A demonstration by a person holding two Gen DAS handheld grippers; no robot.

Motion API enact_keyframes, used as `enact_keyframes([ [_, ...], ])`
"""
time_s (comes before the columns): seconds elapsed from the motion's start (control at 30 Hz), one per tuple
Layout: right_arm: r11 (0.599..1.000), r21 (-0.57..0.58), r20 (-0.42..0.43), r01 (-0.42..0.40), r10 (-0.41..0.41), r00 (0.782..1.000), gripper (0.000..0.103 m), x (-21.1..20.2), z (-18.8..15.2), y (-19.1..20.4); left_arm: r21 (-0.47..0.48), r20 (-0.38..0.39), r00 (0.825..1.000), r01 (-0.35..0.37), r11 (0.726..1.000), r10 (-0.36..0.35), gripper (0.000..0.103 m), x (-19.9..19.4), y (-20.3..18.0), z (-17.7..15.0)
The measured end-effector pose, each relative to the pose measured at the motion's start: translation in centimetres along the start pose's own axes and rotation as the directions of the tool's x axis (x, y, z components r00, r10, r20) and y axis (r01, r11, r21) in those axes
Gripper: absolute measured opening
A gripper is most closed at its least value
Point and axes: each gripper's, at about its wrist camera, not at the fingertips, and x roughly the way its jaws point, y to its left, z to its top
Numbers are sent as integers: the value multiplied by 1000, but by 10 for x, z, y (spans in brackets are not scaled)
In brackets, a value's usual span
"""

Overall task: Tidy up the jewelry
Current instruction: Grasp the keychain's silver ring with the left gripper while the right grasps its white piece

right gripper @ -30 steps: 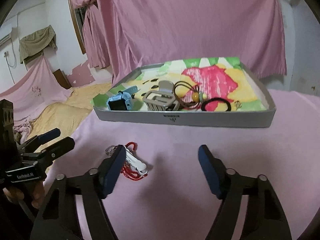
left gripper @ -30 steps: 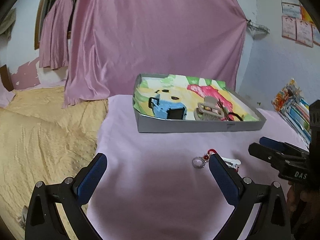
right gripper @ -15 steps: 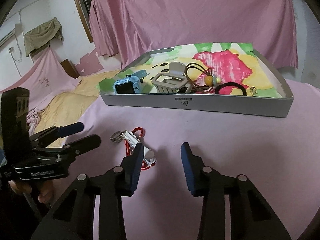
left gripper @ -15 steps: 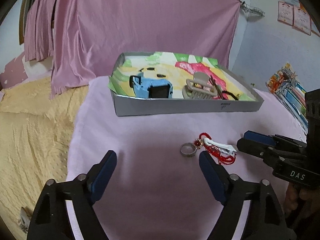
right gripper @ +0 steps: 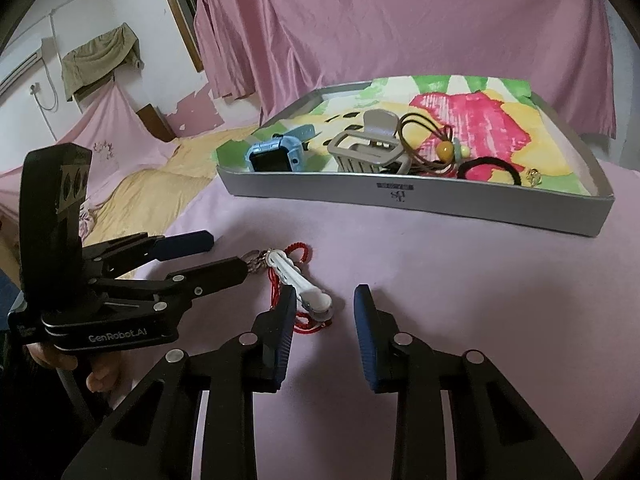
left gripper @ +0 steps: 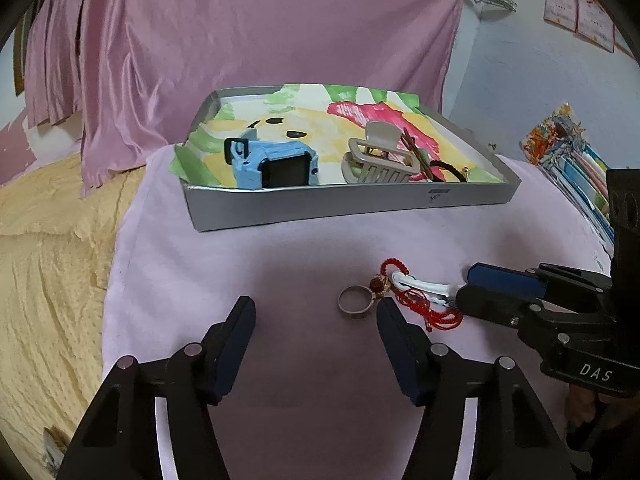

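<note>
A silver ring (left gripper: pixel 353 301) lies flat on the pink cloth-covered bench (left gripper: pixel 280 264), touching a brown bead and the red cord bracelet (left gripper: pixel 430 310) that is looped around a white hair clip (left gripper: pixel 424 285). In the right wrist view the same white hair clip (right gripper: pixel 301 281) lies aslant, the red cord bracelet (right gripper: pixel 298 249) showing at both of its ends, and the ring is largely hidden behind a finger of the left claw.

The left claw (left gripper: pixel 314 314) is released; its jaws have just been closing, and they stand apart with bare cloth between them, the ring lying just inside the right fingertip (left gripper: pixel 390 312) without clear contact. Seen from the right wrist, the left claw (right gripper: pixel 224 258) reaches in from the left, its lower finger ending at the near end of the clip.

The right claw (right gripper: pixel 325 300) is likewise released; its jaws have just been closing to a narrow gap, and the clip's rounded end lies just beside the left pad (right gripper: pixel 287 308), not pressed between the pads. In the left wrist view the right claw (left gripper: pixel 470 288) enters from the right, its tips at the clip's far end.

Beyond these items stands a shallow grey tray (left gripper: pixel 320 206) lined with a colourful print. It holds a blue smartwatch (left gripper: pixel 276 164), a beige claw hair clip (left gripper: pixel 376 158), a brown hair tie with a yellow bead (right gripper: pixel 434 144), a black hair elastic (right gripper: pixel 490 170) and a small gold piece (right gripper: pixel 534 178). A pink curtain (left gripper: pixel 260 32) hangs behind; a yellow bedspread (left gripper: pixel 44 248) lies to the left.
</note>
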Motion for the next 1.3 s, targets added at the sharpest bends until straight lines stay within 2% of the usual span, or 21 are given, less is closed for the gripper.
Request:
enact_keyframes([
  [0.13, 1000, -2, -15, -3, 3, 1000, 26, 3, 1, 1, 30, -8, 1000, 0, 1000, 0, 56, 1, -5, 0],
  [0.3, 1000, -6, -17, -2, 2, 1000, 26, 3, 1, 2, 45, -16, 1000, -8, 999, 8, 45, 3, -7, 3],
  [0.63, 1000, -26, -30, 5, -6, 1000, 26, 7, 4, 7, 101, -39, 999, -5, 995, 9, 38, 7, -14, 8],
  [0.7, 1000, -23, -32, 4, -5, 999, 20, 7, 4, 6, 105, -39, 999, -6, 994, 10, 31, 8, -15, 8],
  [0.8, 1000, -16, -33, -2, 1, 999, 19, 7, 4, 4, 112, -39, 999, 3, 994, 1, 22, 8, -16, 8],
  [0.9, 1000, -16, -37, -11, 10, 999, 15, 8, 4, 4, 126, -42, 999, 2, 992, 3, 21, 9, -18, 8],
  [1.3, 999, 7, -5, -38, 38, 999, 14, 4, 1, 2, 104, -25, 1000, -2, 995, 5, 19, 5, -17, 5],
])
